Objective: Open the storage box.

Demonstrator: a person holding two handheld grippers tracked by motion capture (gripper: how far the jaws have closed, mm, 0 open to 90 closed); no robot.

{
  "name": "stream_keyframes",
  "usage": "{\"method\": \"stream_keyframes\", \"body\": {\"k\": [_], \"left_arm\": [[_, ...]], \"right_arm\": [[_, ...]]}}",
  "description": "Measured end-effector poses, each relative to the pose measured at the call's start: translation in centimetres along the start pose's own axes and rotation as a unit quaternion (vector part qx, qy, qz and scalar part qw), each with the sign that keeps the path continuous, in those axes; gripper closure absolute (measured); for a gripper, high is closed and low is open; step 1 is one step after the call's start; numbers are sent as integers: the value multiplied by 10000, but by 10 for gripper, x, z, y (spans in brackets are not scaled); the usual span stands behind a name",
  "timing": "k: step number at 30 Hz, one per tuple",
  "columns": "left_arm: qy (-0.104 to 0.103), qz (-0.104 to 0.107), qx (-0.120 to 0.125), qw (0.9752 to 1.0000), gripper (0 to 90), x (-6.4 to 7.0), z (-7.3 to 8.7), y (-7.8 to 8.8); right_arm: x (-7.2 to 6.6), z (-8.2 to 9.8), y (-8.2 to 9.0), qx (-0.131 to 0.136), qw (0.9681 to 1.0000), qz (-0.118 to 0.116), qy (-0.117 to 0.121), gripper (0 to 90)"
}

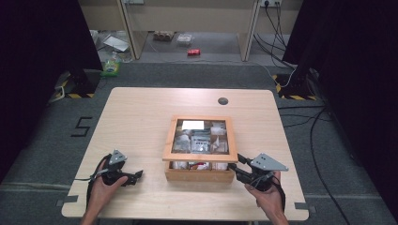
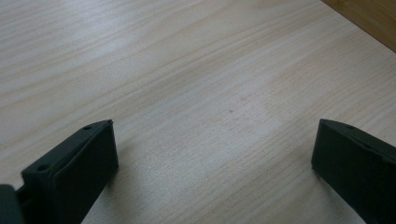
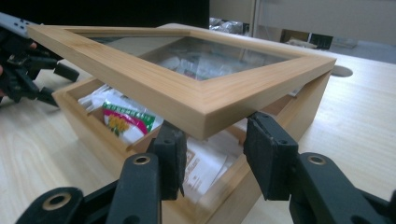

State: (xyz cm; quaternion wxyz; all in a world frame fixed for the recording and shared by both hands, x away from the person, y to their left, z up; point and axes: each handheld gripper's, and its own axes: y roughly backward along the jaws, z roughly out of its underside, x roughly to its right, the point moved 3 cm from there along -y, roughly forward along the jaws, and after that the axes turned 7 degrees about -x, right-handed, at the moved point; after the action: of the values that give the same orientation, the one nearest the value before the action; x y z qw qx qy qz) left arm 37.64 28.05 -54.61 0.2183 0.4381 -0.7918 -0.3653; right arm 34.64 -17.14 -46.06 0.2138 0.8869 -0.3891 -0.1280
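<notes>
While the lid (image 3: 196,93) of the box (image 1: 199,174) is raised at its near edge, keep the right tool (image 3: 212,154) under the lid's near corner and lift evenly, so the frame turns on its far edge without twisting. The right tool's jaws stand part-spread beneath that corner; whether they pinch it or only prop it cannot be told. The left tool (image 2: 212,154) rests spread and empty over the bare worktop (image 1: 136,117), well left of the box.

The box sits mid-worktop. Its compartments hold small packets: a green-and-red sachet (image 3: 127,120) lies in a near one, with white paper packets (image 3: 205,163) beside it. Through the lid's clear pane, more pale packets show.
</notes>
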Motion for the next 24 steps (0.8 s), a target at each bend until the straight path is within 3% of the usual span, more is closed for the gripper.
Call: {"method": "stream_keyframes", "body": {"k": [17, 24], "left_arm": [[2, -1, 1, 10000, 0, 0, 0, 0], [-5, 1, -5, 10000, 0, 0, 0, 0]], "right_arm": [[10, -41, -10, 353, 9993, 38, 131, 606], [16, -53, -16, 451, 9989, 57, 68, 612]]}}
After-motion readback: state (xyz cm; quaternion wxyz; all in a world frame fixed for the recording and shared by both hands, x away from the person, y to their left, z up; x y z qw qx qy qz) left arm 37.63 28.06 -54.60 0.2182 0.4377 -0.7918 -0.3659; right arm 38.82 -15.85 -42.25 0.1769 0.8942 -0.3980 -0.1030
